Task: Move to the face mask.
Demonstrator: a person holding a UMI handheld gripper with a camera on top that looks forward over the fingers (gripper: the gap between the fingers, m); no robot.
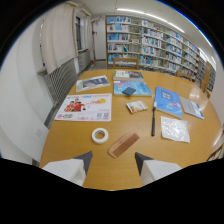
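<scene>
The face mask (175, 129), white and flat in a clear wrapper, lies on the wooden table (75, 142), beyond my right finger and off to the right. My gripper (113, 160) hovers over the table's near edge, open, with nothing between its fingers. A brown comb-like piece (123, 144) lies just ahead of the fingers, and a white tape roll (100, 135) sits ahead of the left finger.
A black pen (153, 121) lies just left of the mask, with a blue book (168, 101) and papers (191, 107) beyond it. A small packet (136, 106), a colourful flyer (85, 106) and magazines (92, 83) cover the middle and left. Bookshelves (155, 42) line the far wall.
</scene>
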